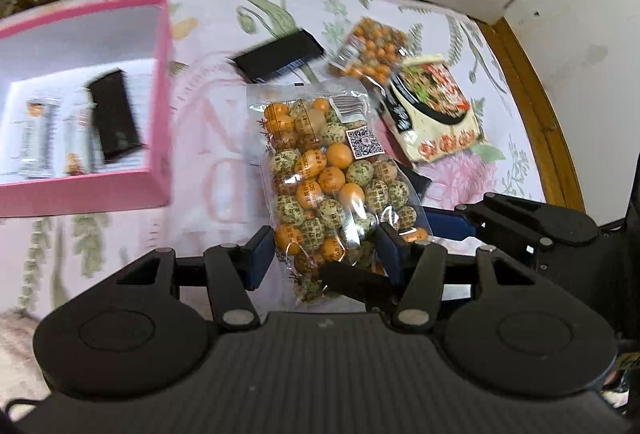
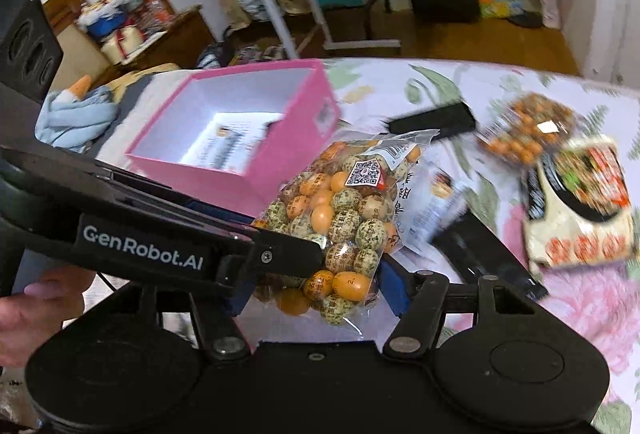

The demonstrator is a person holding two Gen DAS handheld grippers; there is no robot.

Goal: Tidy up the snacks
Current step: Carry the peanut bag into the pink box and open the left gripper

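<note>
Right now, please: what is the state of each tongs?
Left tongs: closed on the clear bag of round snacks.
Right tongs: closed on the same bag.

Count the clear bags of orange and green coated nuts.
2. One bag is between both grippers' fingers, beside the pink box. The other bag lies farther back on the floral cloth.

Only clean read I get: "GenRobot.AI" in white on the left gripper (image 2: 280, 254), lower left of the right wrist view. Clear candy bag (image 1: 332, 178), centre of the left wrist view, carries a QR code sticker and a barcode; print on the candies is too small. Noodle packet (image 1: 434, 110), upper right, is too blurred.
</note>
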